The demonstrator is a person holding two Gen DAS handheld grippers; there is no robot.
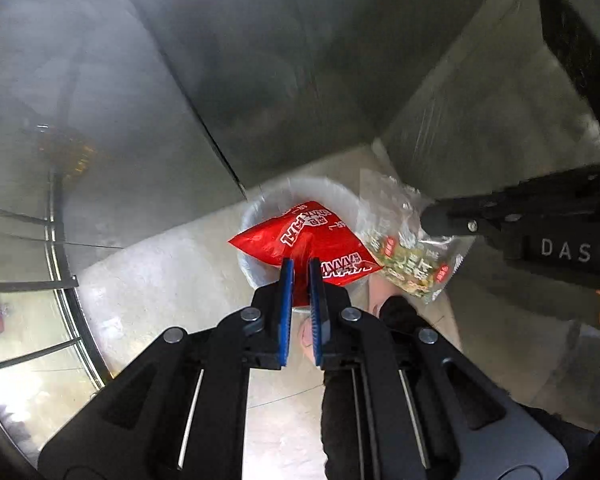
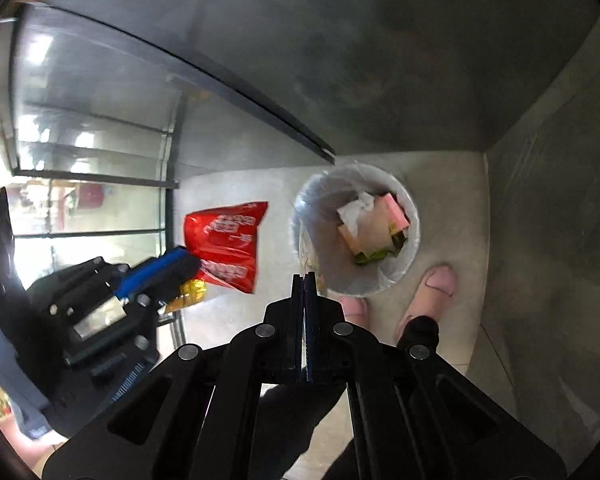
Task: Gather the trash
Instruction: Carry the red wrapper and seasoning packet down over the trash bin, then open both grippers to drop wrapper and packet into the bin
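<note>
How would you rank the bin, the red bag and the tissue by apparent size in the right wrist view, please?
1. Bin
2. Red bag, though nearer the camera, so unsure
3. Tissue

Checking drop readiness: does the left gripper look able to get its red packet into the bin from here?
Probably yes. The left gripper holds the red packet above the bin, whose mouth is open; the clear wrapper hangs beside it.

A pale stone floor (image 2: 236, 184) meets grey metal wall panels (image 2: 380, 60) in a corner. To one side stand glass panes (image 2: 92, 140) in dark frames (bright daylight beyond). Two pink shoes (image 2: 436, 292) rest on the floor, toes forward.
</note>
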